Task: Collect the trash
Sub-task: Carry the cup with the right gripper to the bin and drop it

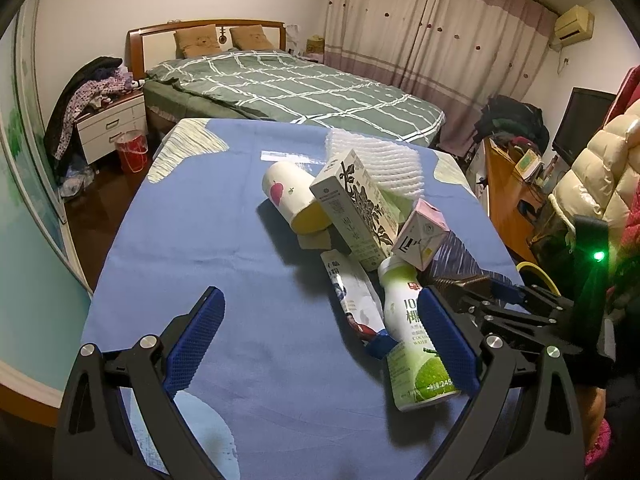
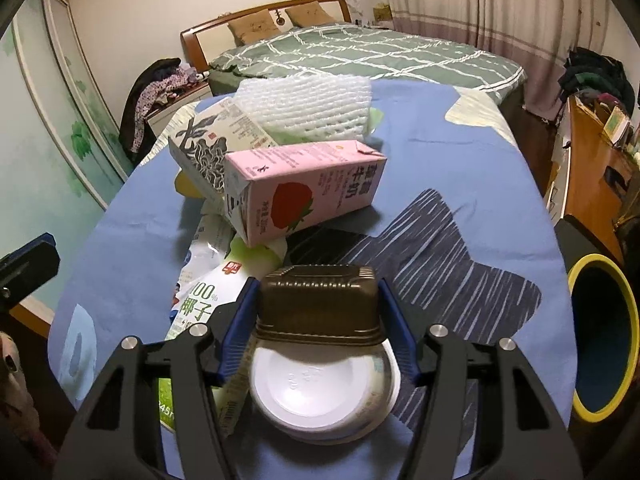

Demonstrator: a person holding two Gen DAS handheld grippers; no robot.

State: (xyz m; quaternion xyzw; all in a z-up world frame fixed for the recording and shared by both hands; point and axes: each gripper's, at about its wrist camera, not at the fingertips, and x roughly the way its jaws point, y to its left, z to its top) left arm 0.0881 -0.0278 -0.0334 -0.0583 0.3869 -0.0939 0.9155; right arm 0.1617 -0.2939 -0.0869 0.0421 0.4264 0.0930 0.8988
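Between right gripper pads: right gripper [image 2: 318,322] pinches a brown ribbed plastic tray [image 2: 318,300], blue pads touching both of its side walls; tray reads as held, not just straddled.
Directly under the tray: white round lid or dish [image 2: 324,390], nearest the camera; cannot tell whether it rests on the counter or is attached to the tray.
Left gripper: left gripper [image 1: 320,344] spread wide and empty, hovering over bare cloth; its right pad is just beside the coconut water bottle [image 1: 416,344], contact unclear.
Near pile: bottle lying on its side, a flat white pouch [image 1: 352,296] beside it and partly under it.
Mid pile: pink strawberry milk carton [image 2: 304,192] tilted on top of the bottle's neck end; tall cream box with black floral print [image 1: 354,212] leaning against it; white paper cup with yellow inside [image 1: 294,200] on its side.
Far pile: white foam net wrap [image 2: 308,108] behind the cartons.
Counter: blue cloth with dark striped patch [image 2: 440,264].
Bin: yellow-rimmed dark bin [image 2: 604,336] off the counter's right edge; nothing visible inside from this angle.
Progress (judged): early. One item gripped, not yet dropped; at least six pieces left on the counter.
Background: bed [image 1: 304,92], not involved.
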